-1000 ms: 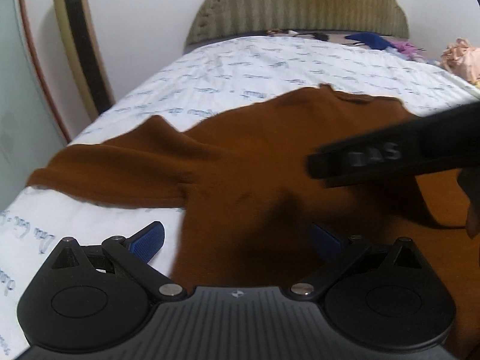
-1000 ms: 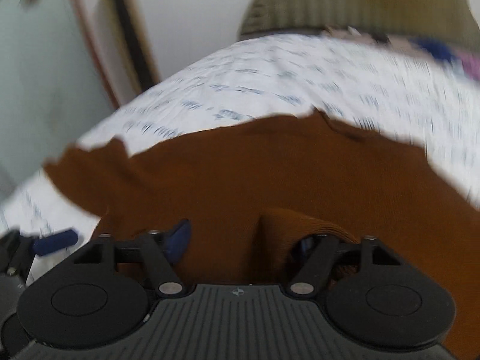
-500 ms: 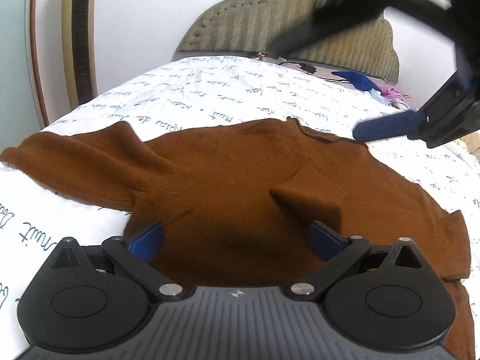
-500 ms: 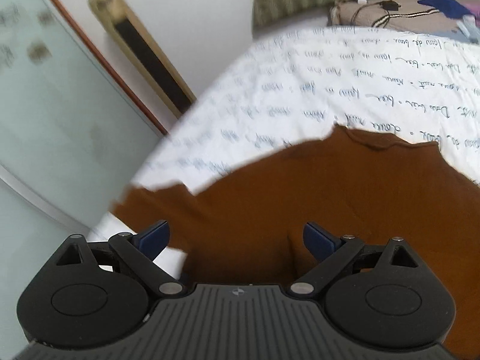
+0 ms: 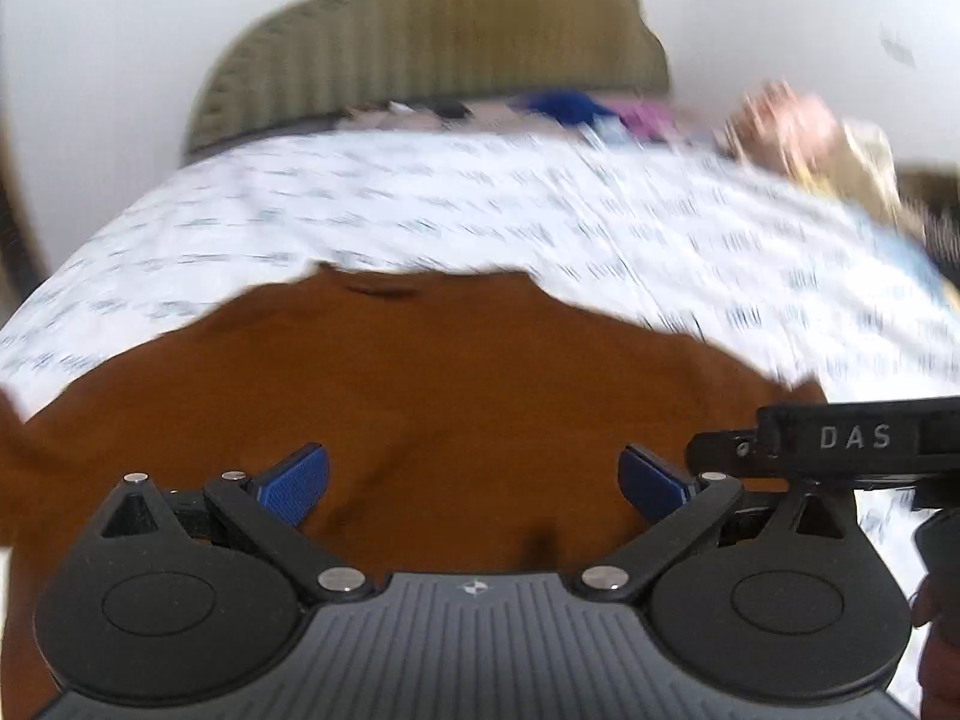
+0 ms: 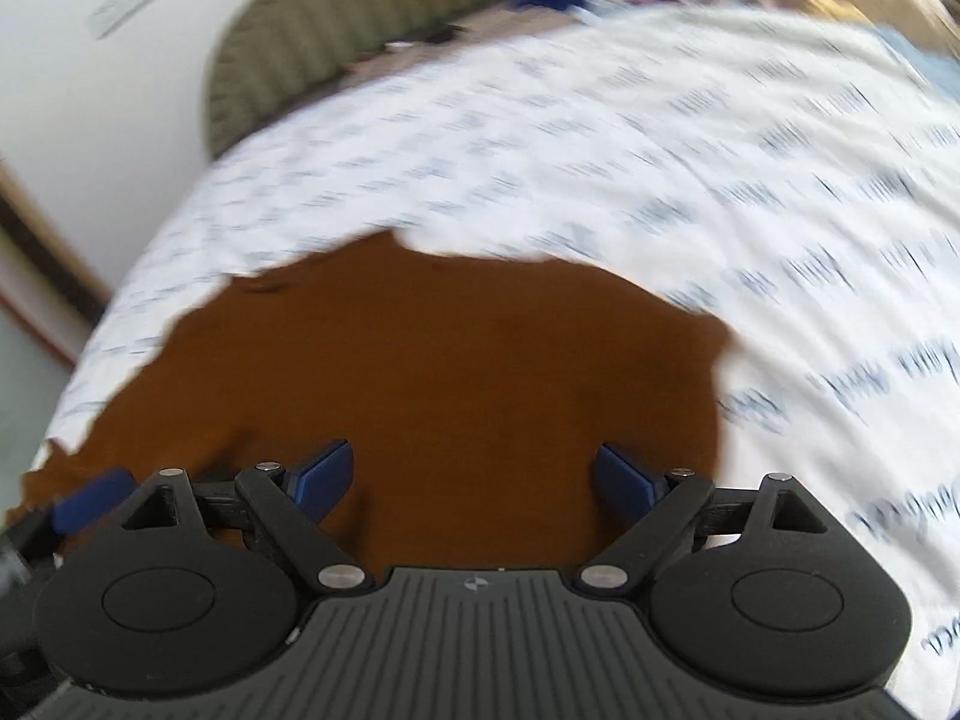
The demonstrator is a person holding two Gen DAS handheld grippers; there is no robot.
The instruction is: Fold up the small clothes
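Observation:
A brown long-sleeved top (image 5: 456,384) lies spread on the bed, its neckline at the far side; it also fills the middle of the right wrist view (image 6: 432,372). My left gripper (image 5: 474,483) is open and empty just above the top's near part. My right gripper (image 6: 474,477) is open and empty over the top's right side; its black body marked DAS shows at the right of the left wrist view (image 5: 852,441). A blue fingertip (image 6: 90,507) of the left gripper shows at the left edge of the right wrist view. Both views are blurred.
The bed has a white sheet (image 5: 540,216) printed with script. An olive ribbed headboard (image 5: 432,48) stands at the far end, with a pile of coloured clothes (image 5: 804,132) at the back right. A white wall is behind.
The right gripper has let go of the fold of cloth it held and opened. Both grippers have swung to the right along the top; the raised fold has gone flat.

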